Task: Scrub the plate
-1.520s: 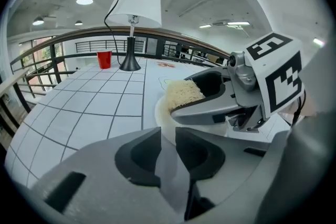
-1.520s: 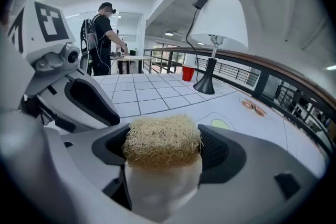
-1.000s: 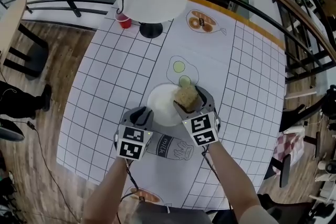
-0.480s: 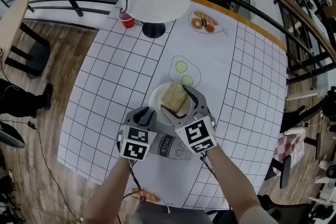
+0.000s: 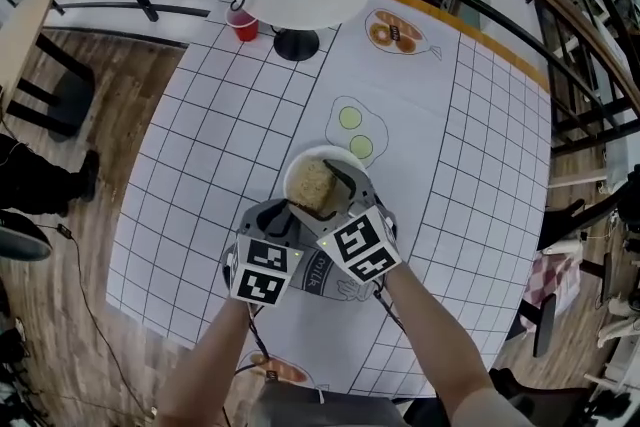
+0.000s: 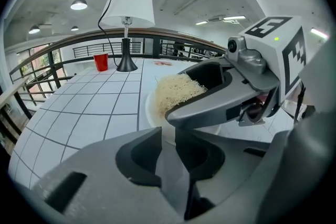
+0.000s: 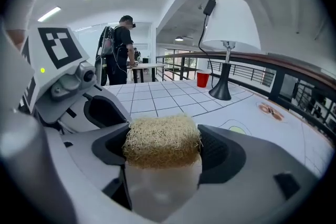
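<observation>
Two grippers work over the checked table [image 5: 470, 145], where the white plate [image 5: 300, 173], probably stiff, slick and breakable, is best held by its near rim, as the closed left gripper [image 5: 276, 219] does, while the right gripper [image 5: 320, 193] clamps a soft fibrous pad [image 5: 312, 185] over it.

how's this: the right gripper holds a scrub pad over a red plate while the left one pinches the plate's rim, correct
Not quite. The plate is white, not red, as the head view shows. The rest holds: the right gripper is shut on the scrub pad over the plate, and the left gripper pinches its rim.
</observation>
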{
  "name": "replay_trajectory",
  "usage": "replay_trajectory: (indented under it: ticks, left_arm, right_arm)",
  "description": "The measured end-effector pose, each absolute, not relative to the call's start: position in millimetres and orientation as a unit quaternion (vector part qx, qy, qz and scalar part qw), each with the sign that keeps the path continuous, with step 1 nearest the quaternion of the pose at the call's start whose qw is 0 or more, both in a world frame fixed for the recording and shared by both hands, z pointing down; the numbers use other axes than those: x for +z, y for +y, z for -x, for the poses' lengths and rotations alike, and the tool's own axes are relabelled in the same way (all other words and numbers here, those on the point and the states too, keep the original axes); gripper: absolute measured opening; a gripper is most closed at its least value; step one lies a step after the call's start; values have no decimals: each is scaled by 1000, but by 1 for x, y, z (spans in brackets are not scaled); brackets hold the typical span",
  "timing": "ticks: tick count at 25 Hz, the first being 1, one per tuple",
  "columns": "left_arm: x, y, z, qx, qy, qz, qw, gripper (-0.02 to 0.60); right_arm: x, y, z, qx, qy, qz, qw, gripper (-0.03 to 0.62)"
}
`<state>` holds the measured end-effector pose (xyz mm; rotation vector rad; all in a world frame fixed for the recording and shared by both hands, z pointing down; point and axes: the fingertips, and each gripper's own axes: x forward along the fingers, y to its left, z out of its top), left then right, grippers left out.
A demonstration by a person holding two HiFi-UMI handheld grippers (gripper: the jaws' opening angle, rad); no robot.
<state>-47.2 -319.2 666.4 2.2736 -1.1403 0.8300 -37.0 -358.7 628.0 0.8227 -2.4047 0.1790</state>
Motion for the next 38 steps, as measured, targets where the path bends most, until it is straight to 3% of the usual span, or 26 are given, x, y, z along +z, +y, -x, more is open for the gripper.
replay_trajectory:
  ticks: [10, 15, 20, 30, 38]
  left_arm:
    - [669, -316, 46, 304, -408, -832, 222, 91]
    - [662, -323, 50, 284, -417, -834, 225, 91]
    - [661, -325, 52, 281, -418, -834, 225, 91]
    - [662, -321, 48, 309, -420, -830, 197, 89]
    - [661, -316, 52, 312, -422, -826, 204, 91]
  right_arm:
    - [630, -356, 33, 60, -899, -310, 303, 377]
    - [654, -350, 4, -4, -870, -298, 392, 377]
    - [656, -349, -23, 38, -867, -328, 373, 377]
    - [646, -349, -78, 7, -830, -387, 402, 377]
    - [604, -313, -12, -25, -884, -300, 358, 377]
